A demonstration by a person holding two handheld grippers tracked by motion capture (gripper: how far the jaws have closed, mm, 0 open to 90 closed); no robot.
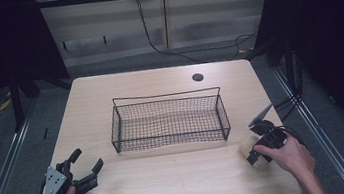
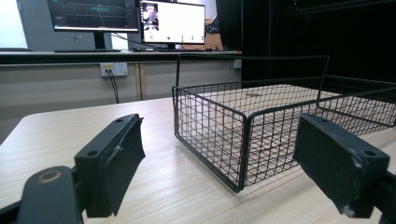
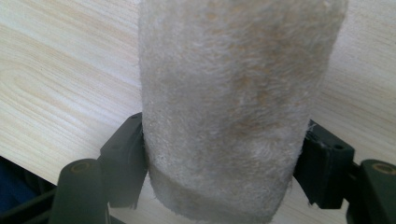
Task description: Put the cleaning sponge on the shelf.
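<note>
Right gripper (image 1: 254, 154) is clamped on a fuzzy beige roll (image 3: 233, 107) at the table's (image 1: 171, 183) near right corner, likely bound for the empty wire basket (image 1: 168, 120), while the left gripper (image 1: 87, 164) waits, jaws apart.

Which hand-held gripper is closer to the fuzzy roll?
Right. The right hand-held gripper is clamped on the roll; the left hand-held gripper sits open across the table.

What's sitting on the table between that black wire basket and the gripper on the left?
Nothing: in the high view, only bare pale wooden table separates the black wire basket from the open left gripper. The left gripper view agrees.
</note>
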